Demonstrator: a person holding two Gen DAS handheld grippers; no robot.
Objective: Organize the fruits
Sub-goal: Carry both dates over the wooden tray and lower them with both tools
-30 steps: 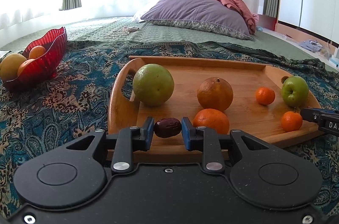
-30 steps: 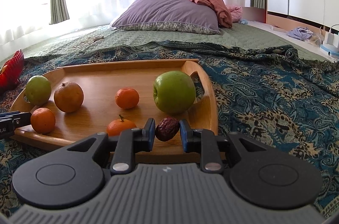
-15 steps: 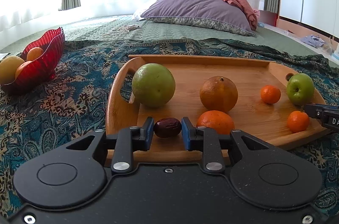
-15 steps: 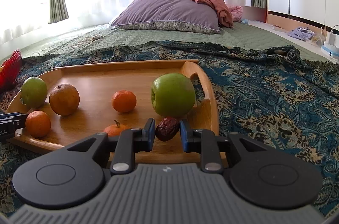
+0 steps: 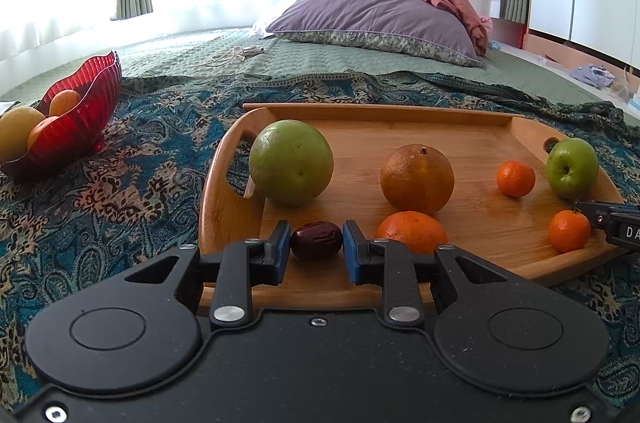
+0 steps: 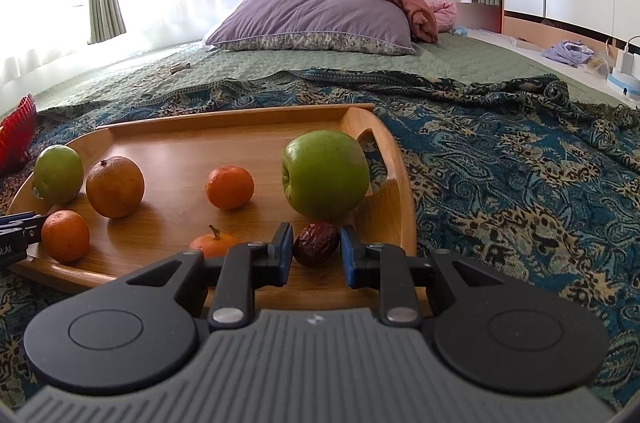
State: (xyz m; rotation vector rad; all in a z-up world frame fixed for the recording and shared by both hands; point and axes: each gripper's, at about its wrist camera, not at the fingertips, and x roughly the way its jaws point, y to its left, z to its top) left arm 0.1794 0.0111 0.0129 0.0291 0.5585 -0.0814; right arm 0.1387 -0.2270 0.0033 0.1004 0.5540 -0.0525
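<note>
A wooden tray [image 5: 360, 115] lies on the patterned blanket with two green apples [image 5: 291, 162] [image 5: 572, 173], oranges [image 5: 417, 178] and small tangerines [image 5: 515, 178] on it. My left gripper [image 5: 316, 246] is shut on a dark red date [image 5: 316, 246] low over the tray's near left corner. My right gripper [image 6: 316, 249] holds another date [image 6: 316, 249] over the tray's near right corner [image 6: 394, 223], in front of a green apple [image 6: 325, 173]; a slight gap shows beside its right pad. Each gripper's tip shows at the edge of the other's view.
A red glass bowl [image 5: 86, 121] with oranges stands on the blanket left of the tray. A purple pillow [image 5: 376, 13] and pink quilt lie far back on the bed. Patterned blanket [image 6: 500, 183] spreads right of the tray.
Both grippers have dropped slightly lower and closer over the tray, each still with its date. The right jaws seem to have widened slightly.
</note>
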